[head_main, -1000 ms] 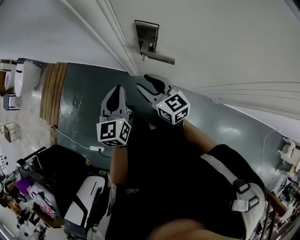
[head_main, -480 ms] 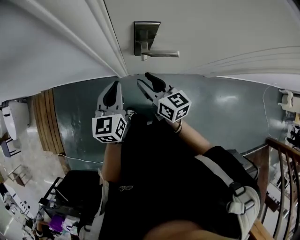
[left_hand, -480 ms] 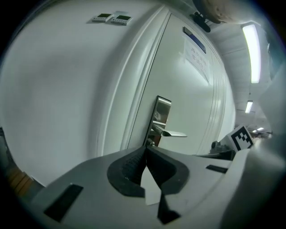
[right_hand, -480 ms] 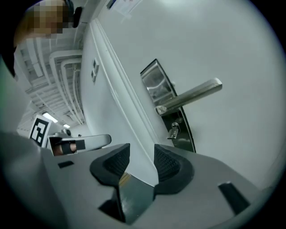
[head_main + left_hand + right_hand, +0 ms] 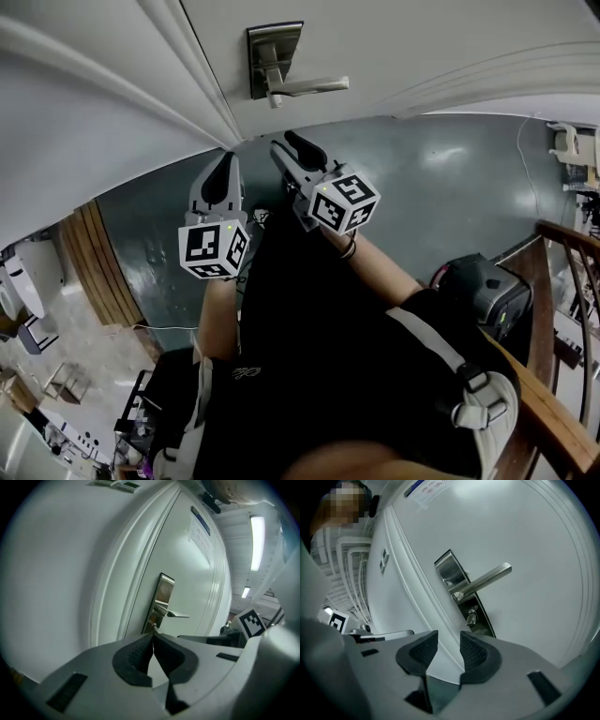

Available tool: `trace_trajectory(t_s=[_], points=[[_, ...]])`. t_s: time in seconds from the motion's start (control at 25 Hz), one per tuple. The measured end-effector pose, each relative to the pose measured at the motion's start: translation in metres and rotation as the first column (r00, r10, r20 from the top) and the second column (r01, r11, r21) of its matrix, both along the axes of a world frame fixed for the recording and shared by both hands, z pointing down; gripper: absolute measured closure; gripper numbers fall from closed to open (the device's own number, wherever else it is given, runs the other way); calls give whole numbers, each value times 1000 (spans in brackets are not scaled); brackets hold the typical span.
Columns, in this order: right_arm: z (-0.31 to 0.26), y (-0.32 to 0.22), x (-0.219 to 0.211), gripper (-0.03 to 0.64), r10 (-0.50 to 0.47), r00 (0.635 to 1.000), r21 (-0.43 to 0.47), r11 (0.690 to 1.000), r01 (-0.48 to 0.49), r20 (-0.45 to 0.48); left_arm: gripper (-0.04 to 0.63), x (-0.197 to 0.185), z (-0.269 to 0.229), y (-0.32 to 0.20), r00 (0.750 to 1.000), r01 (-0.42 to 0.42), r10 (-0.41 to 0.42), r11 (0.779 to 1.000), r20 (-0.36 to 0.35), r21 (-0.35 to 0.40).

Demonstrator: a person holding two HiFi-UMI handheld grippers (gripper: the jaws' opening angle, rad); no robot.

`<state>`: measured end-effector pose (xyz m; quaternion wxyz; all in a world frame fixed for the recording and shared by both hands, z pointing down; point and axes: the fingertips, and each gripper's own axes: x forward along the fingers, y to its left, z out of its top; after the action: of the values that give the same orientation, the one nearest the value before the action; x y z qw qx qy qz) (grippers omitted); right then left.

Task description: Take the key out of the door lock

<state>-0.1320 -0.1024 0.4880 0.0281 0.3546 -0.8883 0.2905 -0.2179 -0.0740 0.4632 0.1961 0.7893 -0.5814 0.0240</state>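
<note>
- The key (image 5: 472,617) is still sitting in the door lock. In the right gripper view it is hanging just below the lever handle (image 5: 485,581), at the lower end of the lock plate (image 5: 452,573), a little right of frame centre.
- In the head view the lock plate (image 5: 272,56) is showing in the upper middle of the frame, but the key there is too small to make out.
- Over the last second the plate has been drifting up and left in the head view as the head turns, and the lever has been swinging round to level. Neither gripper is touching the door (image 5: 422,37) yet.
- The right gripper (image 5: 445,644) has just been narrowing its jaws. They are still standing apart with nothing between them, and the key is lying beyond and just above the tips.
- That narrowing looks like sizing the gap for the small key head, so the approach seems to be under way and the pull not yet begun.
- The left gripper (image 5: 152,639) is keeping its jaws pressed together on nothing, with the lock plate lying beyond its tips.
- In the head view both forearms are reaching up from the lower centre. The right gripper (image 5: 292,150) is slanting up-left toward the plate, and the left gripper (image 5: 227,169) is sitting beside it further left, over the grey-green floor (image 5: 441,178).
</note>
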Motion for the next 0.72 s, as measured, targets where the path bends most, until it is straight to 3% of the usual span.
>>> trace_trajectory(t_s=[0.12, 0.44, 0.56, 0.72], points=[[8, -11, 0, 463, 25, 1000, -20, 999, -24, 10, 571, 4, 8, -9, 1000, -14, 14, 1000, -6, -12], [10, -46, 3, 446, 110, 980, -111, 990, -92, 167, 571, 5, 15, -32, 1000, -23, 23, 999, 8, -29], [22, -62, 3, 435, 161, 954, -207, 972, -109, 252, 571, 3, 15, -43, 1000, -14, 15, 999, 14, -29], [27, -78, 0, 416, 228, 894, -325, 941, -99, 386, 571, 5, 14, -51, 1000, -11, 12, 999, 12, -41]])
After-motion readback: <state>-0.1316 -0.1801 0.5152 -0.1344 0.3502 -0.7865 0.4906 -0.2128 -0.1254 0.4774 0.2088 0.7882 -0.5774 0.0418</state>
